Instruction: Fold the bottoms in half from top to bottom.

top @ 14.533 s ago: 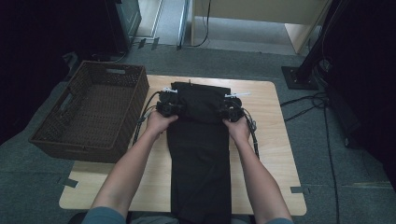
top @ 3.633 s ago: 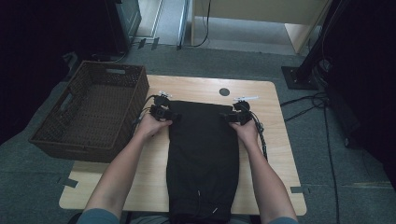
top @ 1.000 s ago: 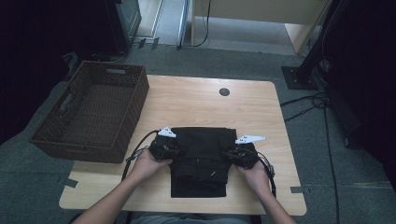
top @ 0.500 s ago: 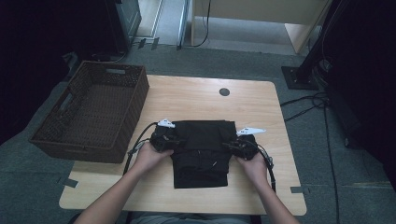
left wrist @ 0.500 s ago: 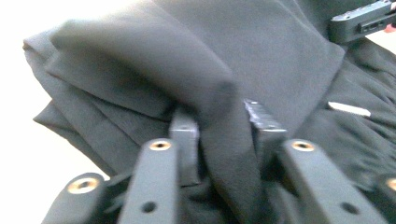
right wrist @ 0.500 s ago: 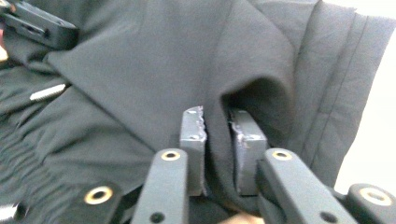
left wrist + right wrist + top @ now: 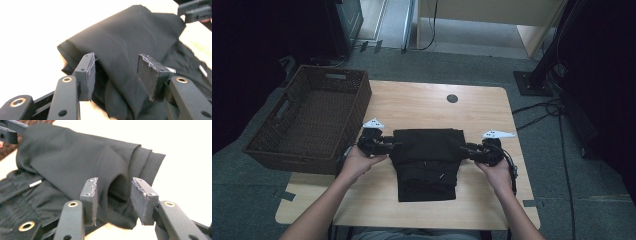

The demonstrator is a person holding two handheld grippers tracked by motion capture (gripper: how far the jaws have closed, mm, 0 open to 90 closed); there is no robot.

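Note:
A black garment (image 7: 427, 160) lies folded on the wooden table (image 7: 427, 100), its upper layer doubled over the lower part. My left gripper (image 7: 389, 145) sits at the fold's left edge, and my right gripper (image 7: 466, 150) at its right edge. In the left gripper view the left gripper (image 7: 117, 56) has just been opening; the cloth (image 7: 125, 32) lies between and beyond the pads, unpressed. The right gripper (image 7: 114, 181) has likewise been opening, with the folded edge (image 7: 75, 157) loose in front of it.
A brown wicker basket (image 7: 362, 95) stands at the table's left side, close to my left hand. A small black round disc (image 7: 452, 98) sits in the tabletop beyond the garment. Cables trail from both grippers. Dark equipment and a stand surround the table.
Both grippers have moved a little away from the person and risen. Their jaws have opened and let go of the cloth, which stays folded on the table.

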